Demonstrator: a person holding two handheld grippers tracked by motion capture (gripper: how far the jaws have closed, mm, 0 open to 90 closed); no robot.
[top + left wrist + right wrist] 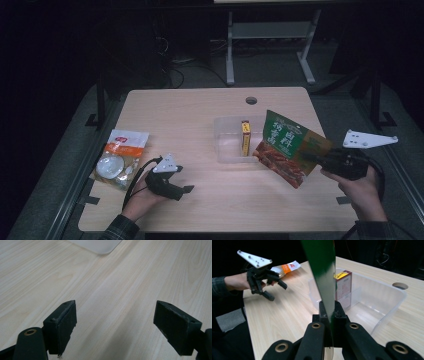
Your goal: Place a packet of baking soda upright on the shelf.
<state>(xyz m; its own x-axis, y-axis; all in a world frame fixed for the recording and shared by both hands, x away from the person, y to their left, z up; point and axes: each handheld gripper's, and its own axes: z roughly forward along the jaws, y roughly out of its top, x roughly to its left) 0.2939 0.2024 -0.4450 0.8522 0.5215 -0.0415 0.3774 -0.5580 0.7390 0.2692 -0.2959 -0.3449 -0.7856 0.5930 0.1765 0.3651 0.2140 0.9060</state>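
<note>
With my right gripper (320, 161) clamped on the green pouch's (289, 147) edge, off the table beside the bin (227, 145) toward the right edge, I'd steady it over the bin before letting go, while my left gripper (186, 189) idles wide open.

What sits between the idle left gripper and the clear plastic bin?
Only bare tabletop lies between the left gripper and the clear bin, seen in the high view.
</note>
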